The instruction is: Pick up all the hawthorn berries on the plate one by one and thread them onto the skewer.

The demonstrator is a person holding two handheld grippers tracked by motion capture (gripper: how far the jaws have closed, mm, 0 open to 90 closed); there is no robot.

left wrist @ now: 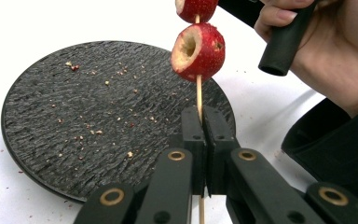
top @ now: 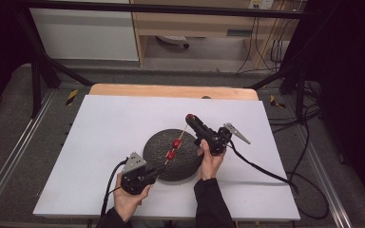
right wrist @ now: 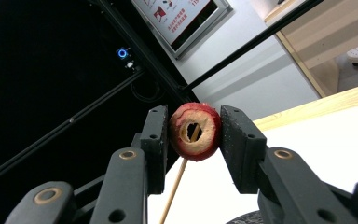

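Above the dark plate (top: 173, 154) on the worktop, the left tongs (left wrist: 199, 122) clamp the skewer (left wrist: 198, 91) carrying 2 fruits steady, so the right tongs (right wrist: 193, 133), closed on a 3rd cored fruit (right wrist: 195, 131), can thread it.

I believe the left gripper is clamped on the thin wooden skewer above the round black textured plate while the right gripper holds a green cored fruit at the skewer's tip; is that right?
Nearly: the cored fruit is red, not green, as the right gripper view shows. The rest stands: the left gripper is clamped on the thin wooden skewer above the round black textured plate, and the right gripper holds that fruit at the skewer's tip.
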